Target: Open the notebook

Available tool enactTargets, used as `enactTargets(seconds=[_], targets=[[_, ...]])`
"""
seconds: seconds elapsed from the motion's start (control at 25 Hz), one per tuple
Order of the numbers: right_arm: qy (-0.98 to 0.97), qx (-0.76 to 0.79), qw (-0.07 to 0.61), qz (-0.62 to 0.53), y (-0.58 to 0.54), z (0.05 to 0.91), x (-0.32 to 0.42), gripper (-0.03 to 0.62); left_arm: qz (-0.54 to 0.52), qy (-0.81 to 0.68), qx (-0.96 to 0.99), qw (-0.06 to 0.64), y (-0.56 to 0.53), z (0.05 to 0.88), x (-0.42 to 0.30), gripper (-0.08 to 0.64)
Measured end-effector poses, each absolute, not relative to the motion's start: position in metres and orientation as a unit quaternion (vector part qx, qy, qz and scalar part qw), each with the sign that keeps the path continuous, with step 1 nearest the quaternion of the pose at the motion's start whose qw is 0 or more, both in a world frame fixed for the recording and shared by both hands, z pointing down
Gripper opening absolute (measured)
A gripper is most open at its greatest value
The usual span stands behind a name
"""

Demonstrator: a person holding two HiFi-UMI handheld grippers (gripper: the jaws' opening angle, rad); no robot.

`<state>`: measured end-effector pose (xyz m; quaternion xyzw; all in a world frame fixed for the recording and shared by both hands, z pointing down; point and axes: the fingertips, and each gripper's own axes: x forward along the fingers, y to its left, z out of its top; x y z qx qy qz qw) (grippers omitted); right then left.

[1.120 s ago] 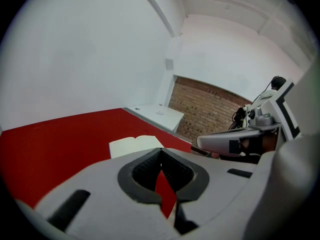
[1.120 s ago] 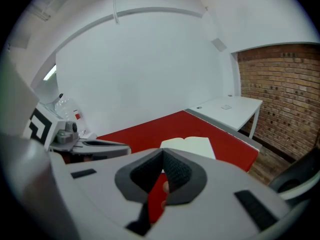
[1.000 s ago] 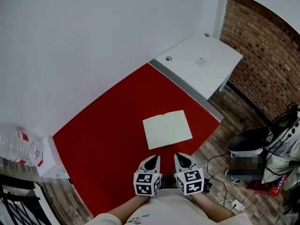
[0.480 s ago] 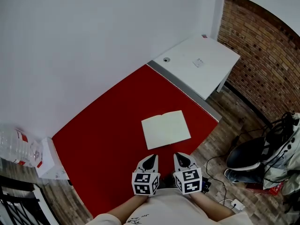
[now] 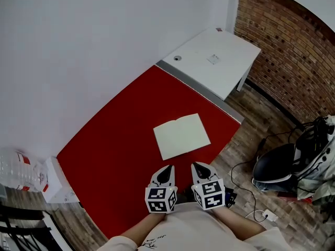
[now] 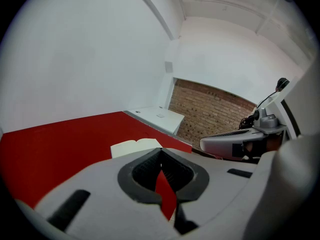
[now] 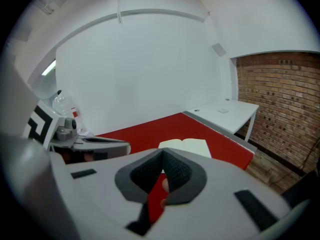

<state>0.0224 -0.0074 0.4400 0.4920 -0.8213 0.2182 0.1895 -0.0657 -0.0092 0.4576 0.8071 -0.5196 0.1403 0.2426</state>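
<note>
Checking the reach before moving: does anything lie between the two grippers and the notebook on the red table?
Nothing visible does. Only bare red table lies between the left gripper, the right gripper and the notebook, which already lies open.

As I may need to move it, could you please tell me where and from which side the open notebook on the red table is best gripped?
The notebook lies flat on the red table, so only a thin edge offers a pinch. Probably take the right-hand page's outer edge from the near side, where the right gripper hovers shut; one jaw would have to slip underneath.
</note>
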Motion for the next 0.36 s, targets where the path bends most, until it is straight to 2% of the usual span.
enactTargets(seconds=[0.36], targets=[[-0.822,0.490,0.191,0.217,-0.0029,0.4404,0.0213,0.006,0.138,-0.513,0.813,0.238,-0.0086,0.4566,-0.0613,0.006]])
